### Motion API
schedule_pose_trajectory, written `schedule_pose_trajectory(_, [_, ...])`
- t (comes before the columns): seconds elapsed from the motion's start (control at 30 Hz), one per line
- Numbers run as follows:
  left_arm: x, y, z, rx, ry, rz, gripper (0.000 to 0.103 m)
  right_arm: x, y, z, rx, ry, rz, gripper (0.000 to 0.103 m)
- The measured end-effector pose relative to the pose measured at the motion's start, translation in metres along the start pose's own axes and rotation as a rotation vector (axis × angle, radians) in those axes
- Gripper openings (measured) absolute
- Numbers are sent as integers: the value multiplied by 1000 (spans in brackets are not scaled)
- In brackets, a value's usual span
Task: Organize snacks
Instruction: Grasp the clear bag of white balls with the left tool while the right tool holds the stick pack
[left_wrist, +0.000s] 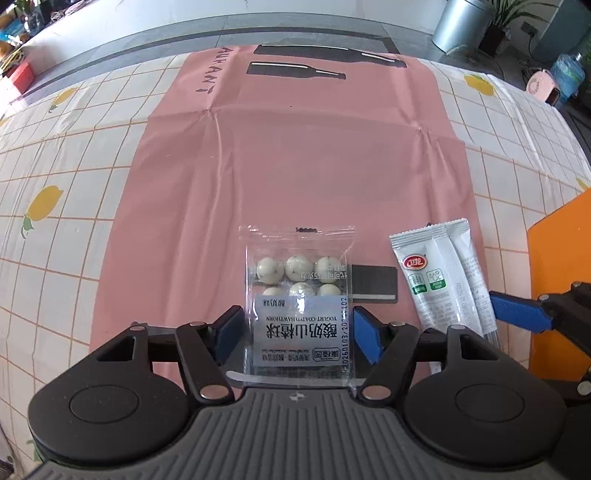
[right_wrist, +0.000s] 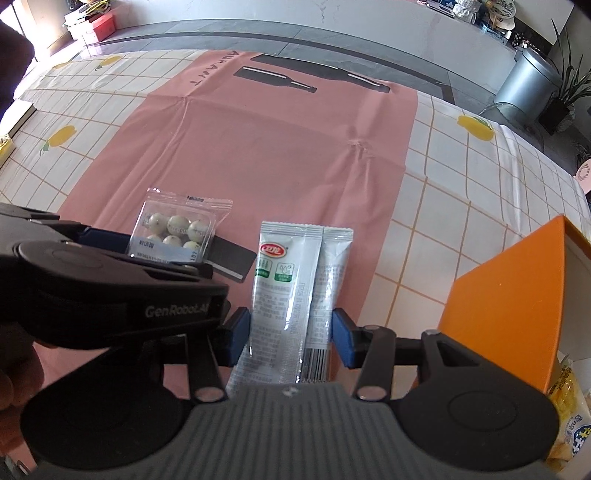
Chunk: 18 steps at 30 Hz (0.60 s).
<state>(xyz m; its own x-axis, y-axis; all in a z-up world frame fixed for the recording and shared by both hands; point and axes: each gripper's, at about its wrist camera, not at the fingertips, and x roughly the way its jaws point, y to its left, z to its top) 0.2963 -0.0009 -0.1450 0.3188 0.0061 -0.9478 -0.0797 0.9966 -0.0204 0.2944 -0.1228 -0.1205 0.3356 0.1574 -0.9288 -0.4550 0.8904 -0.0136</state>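
Now | left tongs (left_wrist: 297, 336) spread, straddling hawthorn-ball packet (left_wrist: 298, 291) | right tongs (right_wrist: 290, 338) pinching white sachets (right_wrist: 295, 291)

Hawthorn pack (left_wrist: 297, 291) left of sachets (left_wrist: 443, 280).

A clear packet of white yogurt-coated balls (left_wrist: 297, 295) lies flat on the pink mat, with two white sachets (right_wrist: 295, 291) lying side by side, apparently overlapping, to its right.
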Motion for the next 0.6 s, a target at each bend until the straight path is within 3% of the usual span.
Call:
schedule_pose_trajectory(0.1, [1,9,-3,52,18,28,77,3,3,0,-12,8,1,46])
schedule_pose_trajectory(0.27, [-1,15,-8,57,-10,22,82,9,6,0,-6,27,18,48])
schedule_pose_trajectory(0.43, [-5,16,-13,55,-52,6,72,11,8,-1,-6,29,18,50])
schedule_pose_trajectory(0.6, [-9,21,-19,17,-87,-14,69,14,9,-3,9,27,14,51])
